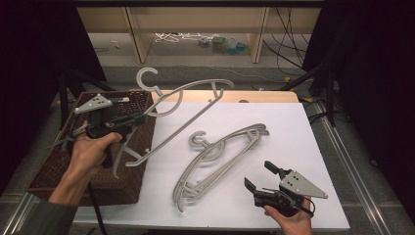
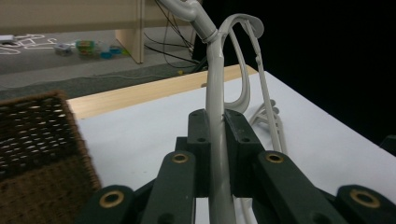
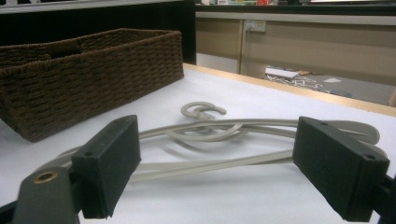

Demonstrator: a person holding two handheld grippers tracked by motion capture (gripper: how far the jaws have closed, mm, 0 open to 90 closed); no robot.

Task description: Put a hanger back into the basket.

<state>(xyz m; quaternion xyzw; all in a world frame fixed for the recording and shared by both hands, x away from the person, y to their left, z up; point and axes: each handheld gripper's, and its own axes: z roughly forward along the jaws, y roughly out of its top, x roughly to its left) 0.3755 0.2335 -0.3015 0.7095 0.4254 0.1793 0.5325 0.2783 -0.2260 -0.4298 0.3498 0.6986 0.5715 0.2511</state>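
Note:
A grey plastic hanger (image 1: 188, 112) hangs tilted in the air over the table's left part, its hook (image 1: 147, 78) pointing up and away. My left gripper (image 1: 141, 118) is shut on its lower arm above the basket's right edge; in the left gripper view the jaws clamp the grey bar (image 2: 218, 154). More grey hangers (image 1: 220, 156) lie stacked on the white table top (image 1: 293, 127), seen in the right gripper view as hangers (image 3: 210, 130) just beyond the jaws. My right gripper (image 1: 259, 175) stands open near the front edge, right of that stack, holding nothing.
A brown woven basket (image 1: 54, 166) stands at the table's left, also in view as the basket (image 3: 93, 70). A wooden strip (image 1: 264, 95) runs along the far edge. Beyond are a floor with cables and small items (image 1: 225, 44). Dark curtains flank both sides.

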